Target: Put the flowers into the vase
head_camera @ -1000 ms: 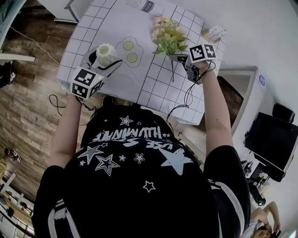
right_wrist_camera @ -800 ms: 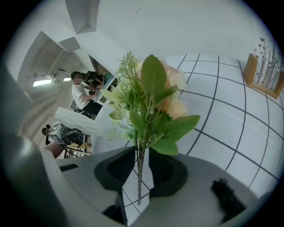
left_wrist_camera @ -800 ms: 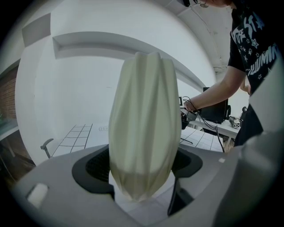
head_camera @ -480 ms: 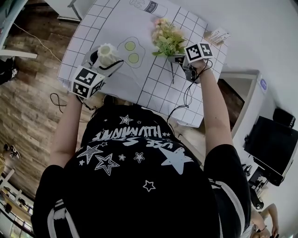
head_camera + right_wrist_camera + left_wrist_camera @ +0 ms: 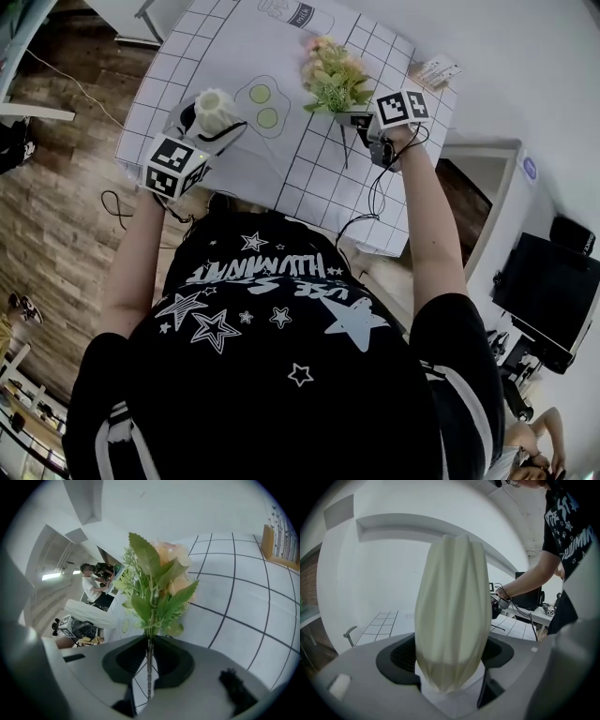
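The right gripper (image 5: 149, 660), its dark fingers (image 5: 172, 660) closing on a thin wiry stem (image 5: 149, 667), holds the flowers (image 5: 157, 585) upright over the right of the grid-lined worktop (image 5: 314, 183): peach blooms, serrated green leaves. The left gripper (image 5: 451, 677) clasps the ribbed, matte cream vase (image 5: 451, 611) at the near left.

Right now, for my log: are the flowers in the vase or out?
Out: flowers in the right claw, jaws closing on their stem, apart from the vase in the left claw.
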Available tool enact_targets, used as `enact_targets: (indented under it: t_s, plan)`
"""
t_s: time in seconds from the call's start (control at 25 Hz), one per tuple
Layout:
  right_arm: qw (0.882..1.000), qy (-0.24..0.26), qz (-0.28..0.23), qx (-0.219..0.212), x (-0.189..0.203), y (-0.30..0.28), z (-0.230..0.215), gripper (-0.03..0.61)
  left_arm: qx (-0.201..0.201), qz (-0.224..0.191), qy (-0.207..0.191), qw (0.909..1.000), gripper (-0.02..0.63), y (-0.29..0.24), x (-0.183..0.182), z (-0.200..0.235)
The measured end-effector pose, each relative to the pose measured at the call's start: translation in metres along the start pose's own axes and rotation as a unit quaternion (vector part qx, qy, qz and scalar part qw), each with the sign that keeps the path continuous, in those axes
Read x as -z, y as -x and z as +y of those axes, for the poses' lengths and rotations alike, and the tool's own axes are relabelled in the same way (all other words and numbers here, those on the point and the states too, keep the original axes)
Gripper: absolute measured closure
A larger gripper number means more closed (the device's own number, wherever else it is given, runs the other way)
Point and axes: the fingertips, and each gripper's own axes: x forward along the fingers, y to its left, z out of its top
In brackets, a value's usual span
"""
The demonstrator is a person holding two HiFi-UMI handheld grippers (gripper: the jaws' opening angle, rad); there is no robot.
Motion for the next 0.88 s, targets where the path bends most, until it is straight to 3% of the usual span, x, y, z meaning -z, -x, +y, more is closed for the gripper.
enact_targets:
  t_s: [0.32, 0.64, 0.76, 0.88]
  plan:
    - [0.996, -0.001, -0.073, -0.053, -0.012, 0.010, 0.028, 0.528, -0.002, 0.001, 0.001, 1.0000, 0.230, 0.000, 0.001, 0.001]
    - [0.985, 0.002, -0.142, -0.102, -0.023, 0.014, 0.062, 0.528, 0.000, -0.004, 0.000, 1.0000, 0.230, -0.001, 0.002, 0.001]
    - [0.977, 0.032, -0.176, -0.118, -0.033, 0.016, 0.086, 0.528, 0.001, -0.004, 0.003, 1.0000, 0.230, 0.000, 0.004, 0.003]
    - [0.961, 0.068, -0.221, -0.148, -0.047, 0.024, 0.119, 0.528, 0.005, -0.004, 0.003, 1.0000, 0.229, 0.000, 0.005, 0.004]
